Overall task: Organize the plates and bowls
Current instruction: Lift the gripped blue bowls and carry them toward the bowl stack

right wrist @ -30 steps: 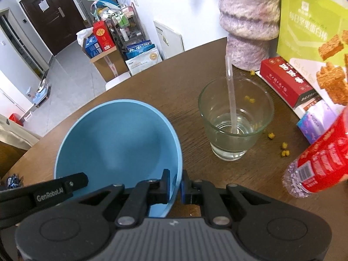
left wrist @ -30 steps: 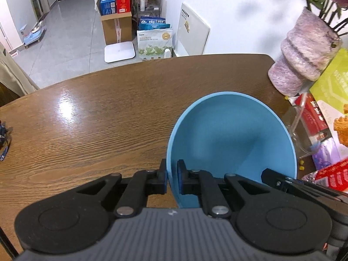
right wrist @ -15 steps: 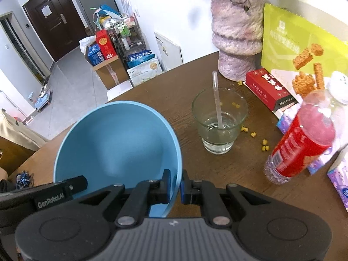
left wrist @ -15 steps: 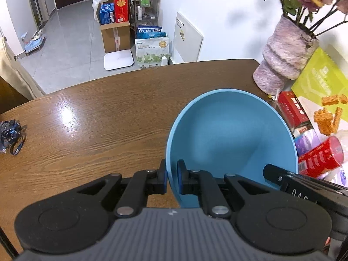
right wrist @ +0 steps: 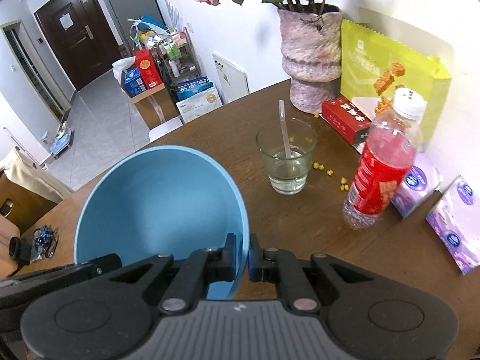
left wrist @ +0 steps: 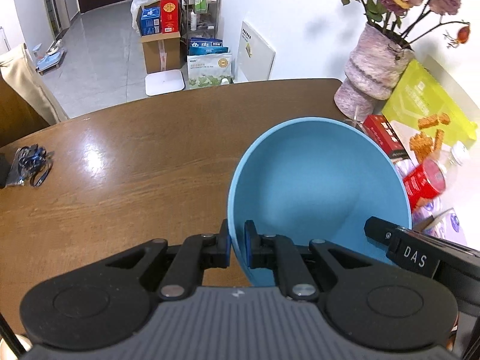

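A light blue bowl [left wrist: 318, 186] hangs in the air above the brown wooden table [left wrist: 135, 156], gripped from both sides. My left gripper [left wrist: 237, 244] is shut on the bowl's left rim, one pad inside and one outside. My right gripper [right wrist: 242, 255] is shut on the right rim of the same bowl [right wrist: 159, 198]. The right gripper's black body also shows at the lower right of the left wrist view. The bowl is empty inside. No plates are in view.
Right of the bowl stand a drinking glass [right wrist: 286, 162] with a straw, a red-labelled bottle [right wrist: 381, 165], a red box [right wrist: 346, 123], purple tissue packs [right wrist: 459, 222], a green snack bag [right wrist: 387, 69] and a flower vase [right wrist: 310, 60]. A blue lanyard [left wrist: 30, 165] lies at the table's left.
Both grippers have lifted the bowl and drawn it back from the vase and glass; more of the table and the clutter on the right has come into view. Both grips are unchanged.
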